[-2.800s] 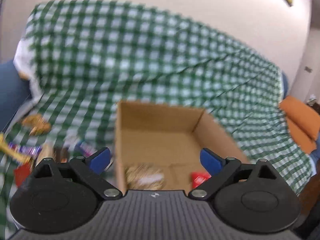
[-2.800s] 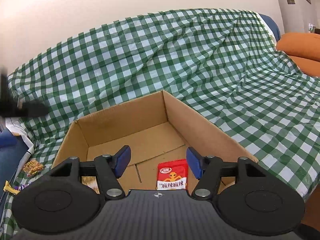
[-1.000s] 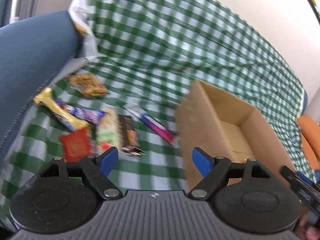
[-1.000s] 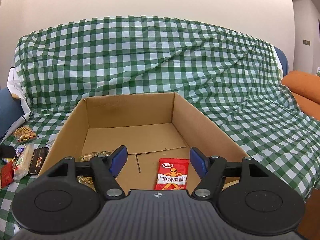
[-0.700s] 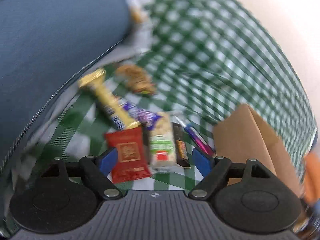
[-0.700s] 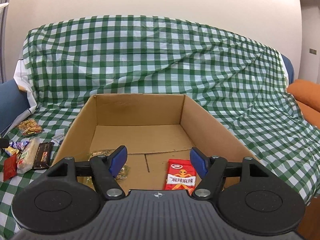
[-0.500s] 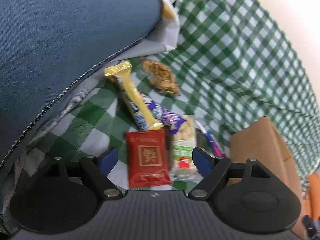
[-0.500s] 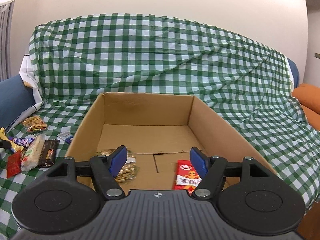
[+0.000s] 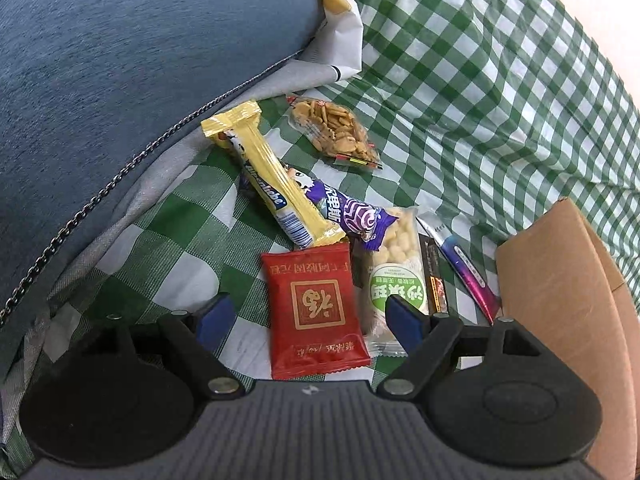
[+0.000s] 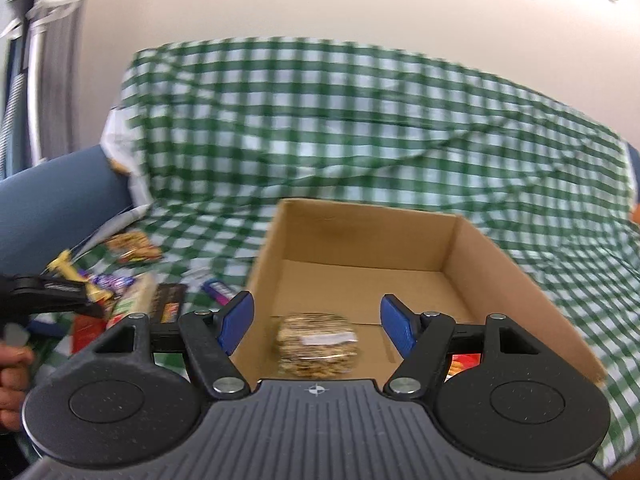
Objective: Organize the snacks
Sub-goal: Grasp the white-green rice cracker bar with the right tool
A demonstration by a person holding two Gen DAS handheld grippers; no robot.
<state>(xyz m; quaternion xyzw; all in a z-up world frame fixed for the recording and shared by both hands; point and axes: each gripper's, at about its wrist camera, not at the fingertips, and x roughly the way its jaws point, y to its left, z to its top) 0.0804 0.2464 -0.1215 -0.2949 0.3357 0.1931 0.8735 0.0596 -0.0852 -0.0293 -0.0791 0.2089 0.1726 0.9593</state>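
Observation:
My left gripper (image 9: 308, 318) is open and hangs low over a red square snack packet (image 9: 314, 309), which lies between its fingers on the green checked cloth. Around it lie a yellow bar (image 9: 268, 184), a purple wrapper (image 9: 348, 212), a white-and-green puff pack (image 9: 396, 276), a dark bar (image 9: 434, 280), a pink-blue stick (image 9: 464, 272) and a clear bag of crackers (image 9: 334, 132). The cardboard box (image 9: 560, 300) stands to the right. My right gripper (image 10: 316, 318) is open and empty over the box (image 10: 476, 260), which holds a biscuit pack (image 10: 316, 346) and a red packet (image 10: 464, 362).
A blue cushion (image 9: 120, 60) with a zip rises at the left of the snacks. The checked cloth (image 10: 360, 128) drapes up over the sofa back behind the box. My left gripper and hand show at the left edge of the right wrist view (image 10: 48, 294).
My left gripper has swung from over the box to the snack pile at the left and dropped close over the red packet. My right gripper has turned left and its view is blurred.

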